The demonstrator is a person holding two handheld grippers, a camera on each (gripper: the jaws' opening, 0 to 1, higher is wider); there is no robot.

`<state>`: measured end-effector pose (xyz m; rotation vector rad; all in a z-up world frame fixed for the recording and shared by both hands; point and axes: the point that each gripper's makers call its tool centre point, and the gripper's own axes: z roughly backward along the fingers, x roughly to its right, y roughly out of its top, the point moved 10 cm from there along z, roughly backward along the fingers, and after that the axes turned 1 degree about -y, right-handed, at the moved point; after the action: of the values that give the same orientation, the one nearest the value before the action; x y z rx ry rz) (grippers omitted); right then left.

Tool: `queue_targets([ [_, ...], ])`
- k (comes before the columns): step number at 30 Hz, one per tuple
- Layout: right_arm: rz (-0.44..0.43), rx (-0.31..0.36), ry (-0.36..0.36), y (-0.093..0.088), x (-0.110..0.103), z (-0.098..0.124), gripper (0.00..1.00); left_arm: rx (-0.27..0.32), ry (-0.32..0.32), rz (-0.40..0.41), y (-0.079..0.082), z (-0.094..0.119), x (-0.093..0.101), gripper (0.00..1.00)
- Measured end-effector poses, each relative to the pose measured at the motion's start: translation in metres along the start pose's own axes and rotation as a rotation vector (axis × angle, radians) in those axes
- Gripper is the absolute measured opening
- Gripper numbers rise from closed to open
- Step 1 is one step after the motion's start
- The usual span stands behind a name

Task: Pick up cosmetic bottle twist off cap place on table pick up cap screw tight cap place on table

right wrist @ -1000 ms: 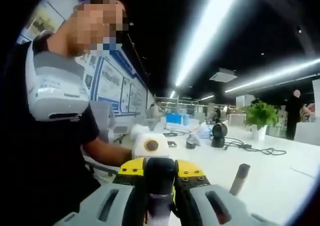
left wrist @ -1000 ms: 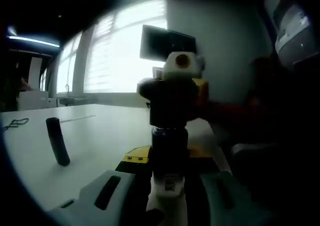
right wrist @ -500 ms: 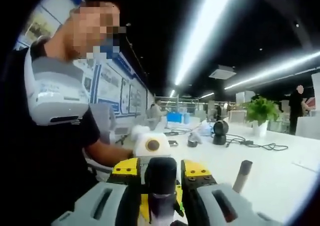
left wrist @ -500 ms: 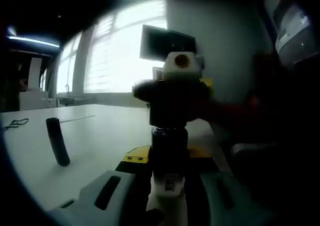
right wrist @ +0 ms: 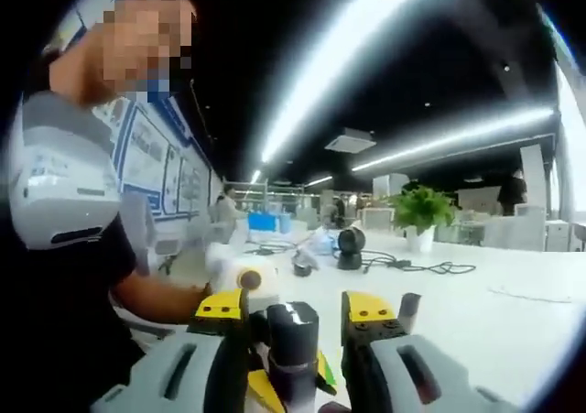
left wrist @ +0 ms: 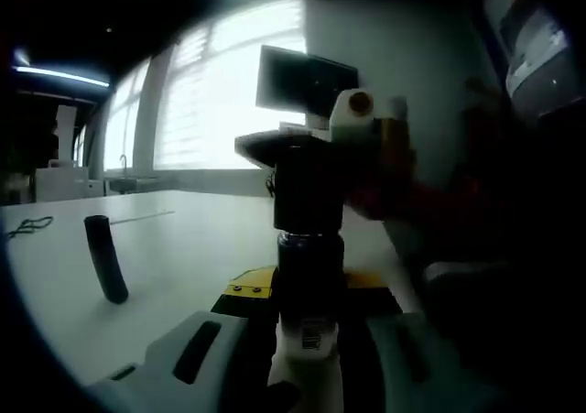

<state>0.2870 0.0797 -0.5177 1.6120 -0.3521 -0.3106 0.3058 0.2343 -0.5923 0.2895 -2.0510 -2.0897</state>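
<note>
Cosmetic bottle (left wrist: 309, 303) upright, pinched at its pale base by left tool (left wrist: 307, 363), glossy dark round cap (right wrist: 291, 340) between right tool (right wrist: 295, 376) jaws, white desk (left wrist: 174, 257) beneath.

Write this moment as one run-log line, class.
left gripper: holds cosmetic bottle upright | right gripper: around cap, twisting | table: dark tube
</note>
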Motion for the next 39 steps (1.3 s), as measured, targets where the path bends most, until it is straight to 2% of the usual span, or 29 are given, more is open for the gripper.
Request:
queue_targets([
  [1,0.0,0.002,-0.01,0.0,-0.003,0.0,0.33,0.0,0.0,0.0,0.0,0.0,0.0,0.15],
  [6,0.031,-0.028,-0.167,0.0,-0.01,0.002,0.33,0.0,0.0,0.001,0.0,0.0,0.0,0.15],
  [11,0.013,-0.025,-0.221,-0.005,-0.023,0.0,0.33,0.0,-0.001,0.001,0.0,0.0,0.0,0.15],
  [17,-0.033,-0.007,-0.364,-0.008,-0.027,0.0,0.33,0.0,0.0,0.003,0.0,0.0,0.001,0.15],
  [19,-0.03,0.004,-0.378,-0.008,-0.031,-0.002,0.32,0.0,0.001,0.003,0.0,0.0,0.001,0.15],
  [22,0.002,-0.022,-0.462,-0.011,-0.036,-0.006,0.31,0.0,0.0,0.005,0.0,0.0,0.001,0.15],
  [29,0.018,-0.032,-0.555,-0.017,-0.044,-0.013,0.26,-0.001,0.001,0.004,0.0,0.0,0.001,0.15],
  [31,0.033,-0.03,-0.569,-0.018,-0.045,-0.012,0.19,-0.001,0.001,0.003,0.0,0.0,0.001,0.15],
  [34,0.082,-0.038,-0.564,-0.016,-0.044,-0.011,0.18,-0.001,-0.002,0.002,0.0,0.001,0.001,0.15],
  [39,0.087,-0.053,-0.498,-0.014,-0.038,-0.009,0.17,-0.001,-0.001,0.001,0.0,0.002,0.001,0.15],
])
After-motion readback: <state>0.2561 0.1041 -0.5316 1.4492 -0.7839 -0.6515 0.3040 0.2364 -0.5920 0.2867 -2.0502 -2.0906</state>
